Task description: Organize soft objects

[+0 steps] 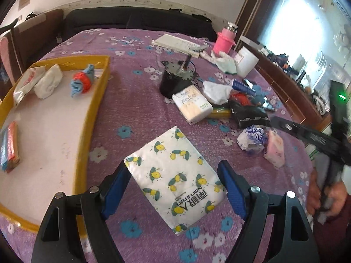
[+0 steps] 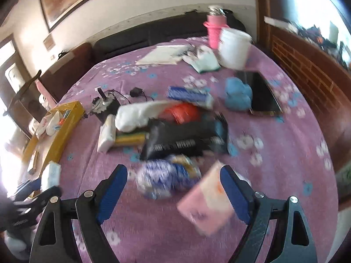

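Note:
My left gripper (image 1: 174,188) is open, its blue pads on either side of a lemon-print tissue pack (image 1: 173,175) lying flat on the purple cloth. To its left is a yellow tray (image 1: 96,100) holding a white cloth (image 1: 48,81), a red-and-blue bundle (image 1: 82,81) and other packs. My right gripper (image 2: 173,190) is open above a pink tissue pack (image 2: 206,201) and a blue-and-white wrapped pack (image 2: 162,177); the view is blurred. The right gripper also shows at the right edge of the left wrist view (image 1: 318,140).
A pile lies mid-table: a white tissue pack (image 1: 193,105), a black pouch (image 2: 184,140), a white cloth (image 2: 140,114), a red item (image 2: 182,111), a blue cloth (image 2: 238,94). A tablet (image 2: 261,94), white bucket (image 2: 233,48), pink bottle (image 2: 214,30) and black motor (image 1: 175,79) stand beyond.

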`<state>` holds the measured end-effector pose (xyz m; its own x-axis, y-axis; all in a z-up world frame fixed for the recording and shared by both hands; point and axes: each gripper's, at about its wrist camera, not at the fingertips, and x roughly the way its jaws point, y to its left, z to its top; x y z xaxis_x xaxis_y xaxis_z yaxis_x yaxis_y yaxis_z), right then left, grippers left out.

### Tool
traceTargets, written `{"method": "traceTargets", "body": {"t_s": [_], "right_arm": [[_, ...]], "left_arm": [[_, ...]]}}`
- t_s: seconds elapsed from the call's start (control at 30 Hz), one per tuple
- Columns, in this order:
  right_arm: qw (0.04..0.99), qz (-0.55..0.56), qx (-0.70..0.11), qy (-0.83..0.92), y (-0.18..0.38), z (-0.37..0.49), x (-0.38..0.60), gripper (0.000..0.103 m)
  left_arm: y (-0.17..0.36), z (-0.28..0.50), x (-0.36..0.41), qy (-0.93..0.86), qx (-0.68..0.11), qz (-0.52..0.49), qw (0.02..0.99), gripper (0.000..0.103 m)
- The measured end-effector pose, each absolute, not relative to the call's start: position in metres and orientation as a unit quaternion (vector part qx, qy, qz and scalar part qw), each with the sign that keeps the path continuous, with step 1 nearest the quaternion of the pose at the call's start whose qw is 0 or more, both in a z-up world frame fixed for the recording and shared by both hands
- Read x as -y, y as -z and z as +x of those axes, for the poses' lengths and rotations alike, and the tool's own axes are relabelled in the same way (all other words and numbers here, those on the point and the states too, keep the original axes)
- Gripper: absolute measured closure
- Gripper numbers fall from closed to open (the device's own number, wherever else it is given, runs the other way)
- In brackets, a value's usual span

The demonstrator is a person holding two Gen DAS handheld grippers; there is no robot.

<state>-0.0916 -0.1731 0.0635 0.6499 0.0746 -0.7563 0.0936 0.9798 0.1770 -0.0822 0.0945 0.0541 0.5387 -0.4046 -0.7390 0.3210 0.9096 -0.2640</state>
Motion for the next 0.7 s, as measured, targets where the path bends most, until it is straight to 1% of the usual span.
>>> {"method": "traceTargets", "body": {"t_s": [0.13, 0.3, 0.37, 0.53, 0.63, 0.7], "right_arm": [[0.899, 0.131, -0.417, -0.005, -0.066, -0.064, 0.181, 0.014], [0.894, 0.128, -0.427, -0.050, -0.075, -0.032, 0.159, 0.014], [0.895, 0.128, -0.426, -0.024, -0.079, -0.020, 0.160, 0.014], [0.893, 0.157, -0.421, 0.038, -0.086, 0.002, 0.212, 0.014], [0.892, 0.138, -0.428, 0.045, -0.091, 0.002, 0.231, 0.014], [0.896, 0.104, -0.430, 0.049, -0.094, -0.004, 0.236, 0.014]], "left_arm": [[-0.061, -0.089, -0.114, 0.200, -0.424, -0.060, 0.882, 0.023], [-0.062, -0.088, -0.133, 0.190, -0.421, -0.081, 0.883, 0.023], [-0.062, -0.089, -0.141, 0.188, -0.421, -0.086, 0.883, 0.023], [-0.064, -0.091, -0.161, 0.181, -0.418, -0.095, 0.885, 0.023], [-0.065, -0.090, -0.173, 0.175, -0.417, -0.104, 0.886, 0.023], [-0.064, -0.087, -0.179, 0.172, -0.418, -0.111, 0.885, 0.023]]}}
